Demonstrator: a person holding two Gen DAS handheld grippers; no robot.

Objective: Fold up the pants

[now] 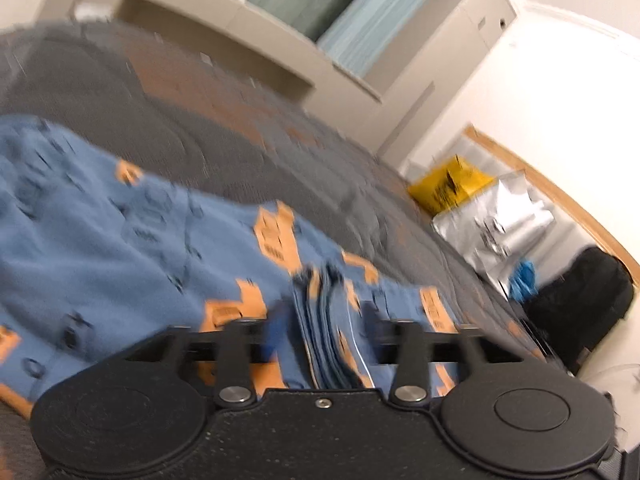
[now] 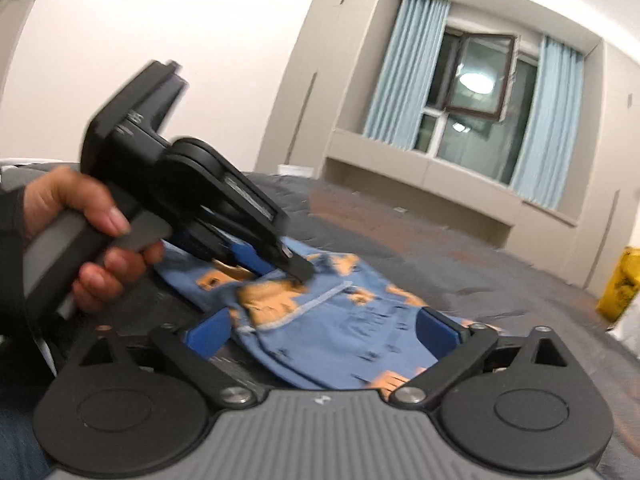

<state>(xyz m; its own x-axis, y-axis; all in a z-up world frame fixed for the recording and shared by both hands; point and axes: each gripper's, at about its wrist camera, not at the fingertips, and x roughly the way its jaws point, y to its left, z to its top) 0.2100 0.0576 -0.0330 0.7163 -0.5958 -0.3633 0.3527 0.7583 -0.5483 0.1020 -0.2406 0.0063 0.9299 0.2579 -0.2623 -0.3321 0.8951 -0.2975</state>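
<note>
Pants (image 1: 120,248), blue with orange and dark printed motifs, lie spread on a dark grey quilted bedspread (image 1: 208,128) that carries rust-orange patches. In the left wrist view the left gripper (image 1: 322,334) is tilted low over the fabric, and a bunched stack of folded cloth edges sits between its two fingers, which are closed in on that bunch. The right wrist view shows the same tool from the side: a bare hand (image 2: 100,240) (thumb on top, fingers curled under) grips its grey handle, and the black finger tips press into the pants (image 2: 340,320) at an orange motif. The right gripper (image 2: 322,330) is held low and nearly level, with its blue pads (image 2: 208,334) set wide apart on either side of the near edge of the fabric; nothing is clamped between them. Beyond the bed stand a window (image 2: 476,84) with pale blue curtains (image 2: 404,68). At the bed's far side rest a yellow bag (image 1: 448,188), a silver foil bag (image 1: 500,224) and a black backpack (image 1: 580,300). Both views are motion-blurred.
</note>
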